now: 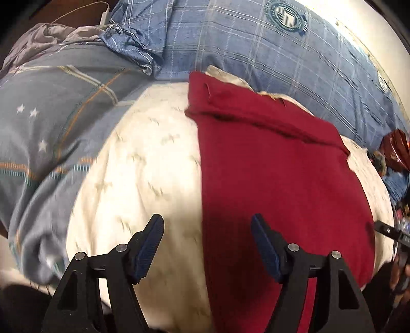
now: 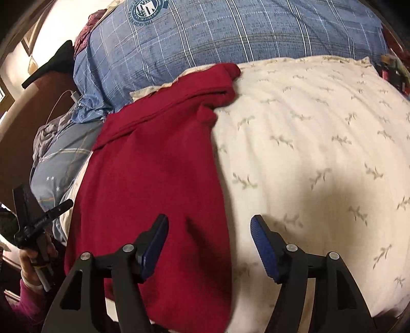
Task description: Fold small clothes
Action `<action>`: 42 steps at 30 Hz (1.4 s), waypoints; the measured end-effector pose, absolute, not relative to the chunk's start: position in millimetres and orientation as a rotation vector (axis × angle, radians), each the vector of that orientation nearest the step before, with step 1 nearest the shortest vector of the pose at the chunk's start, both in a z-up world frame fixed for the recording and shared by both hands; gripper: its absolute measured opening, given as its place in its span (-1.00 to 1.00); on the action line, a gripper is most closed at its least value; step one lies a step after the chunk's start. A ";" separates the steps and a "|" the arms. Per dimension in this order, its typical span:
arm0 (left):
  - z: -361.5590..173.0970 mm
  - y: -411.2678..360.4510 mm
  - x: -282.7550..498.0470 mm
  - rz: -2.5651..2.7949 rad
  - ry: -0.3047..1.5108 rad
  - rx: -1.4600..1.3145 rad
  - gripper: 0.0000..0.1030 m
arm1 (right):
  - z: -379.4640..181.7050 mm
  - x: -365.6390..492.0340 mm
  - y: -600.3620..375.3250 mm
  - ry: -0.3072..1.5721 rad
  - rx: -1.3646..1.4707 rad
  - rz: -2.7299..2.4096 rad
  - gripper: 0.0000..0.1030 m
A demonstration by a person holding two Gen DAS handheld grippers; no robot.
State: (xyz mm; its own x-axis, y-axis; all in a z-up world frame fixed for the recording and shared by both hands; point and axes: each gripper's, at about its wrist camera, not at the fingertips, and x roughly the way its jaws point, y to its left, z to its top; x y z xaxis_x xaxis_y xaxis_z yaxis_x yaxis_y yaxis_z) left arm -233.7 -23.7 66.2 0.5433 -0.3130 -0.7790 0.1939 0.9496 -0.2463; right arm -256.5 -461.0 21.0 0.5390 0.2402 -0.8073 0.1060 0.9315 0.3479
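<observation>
red garment point(image 1: 276, 174): lying spread flat on the cream blanket point(image 1: 143, 169), running from the near edge toward the far side — its far end is sitting folded over in a thick band just short of the blue plaid pillow point(image 1: 256, 43).
left tongs point(image 1: 207, 228): hanging released, jaws standing wide apart and gripping nothing; the left blue pad is hovering over the cream blanket, the right one over the garment's left edge.
right tongs point(image 2: 209, 226): also hanging released and empty; the left pad is hovering over the red garment point(image 2: 153, 174), the right one over the bare cream blanket point(image 2: 307, 143).
garment's place between them: in the left wrist view it is filling the right half, in the right wrist view the left half — so it is lying between the two tongs.
cream blanket: lying under the garment, showing a faint leaf sprig pattern, slightly blurred in the left wrist view.
blue plaid pillow point(image 2: 230, 30): lying at the far side, carrying a round crest, touching the blanket's far edge.
grey star-print bedding point(image 1: 51, 107): lying bunched at the left of the blanket.
white charger cable point(image 1: 102, 12): resting at the far left, beyond the bedding.
person's hand point(image 2: 30, 258): gripping the handle of the other tool at the near left in the right wrist view, a magenta sleeve showing below it.
</observation>
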 end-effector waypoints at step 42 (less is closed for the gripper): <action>45.3 -45.5 -298.4 -0.288 1.118 -0.099 0.43 | 2.1 -300.8 -435.6 1.108 0.468 0.349 -0.51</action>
State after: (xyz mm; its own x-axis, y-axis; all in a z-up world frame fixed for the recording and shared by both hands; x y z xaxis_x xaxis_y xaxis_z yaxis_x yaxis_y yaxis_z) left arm -298.4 -45.5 45.3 0.4046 -0.2770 -0.8716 0.1785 0.9586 -0.2218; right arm -300.8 -435.6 2.1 0.4092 0.4917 -0.7686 -0.0377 0.8508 0.5242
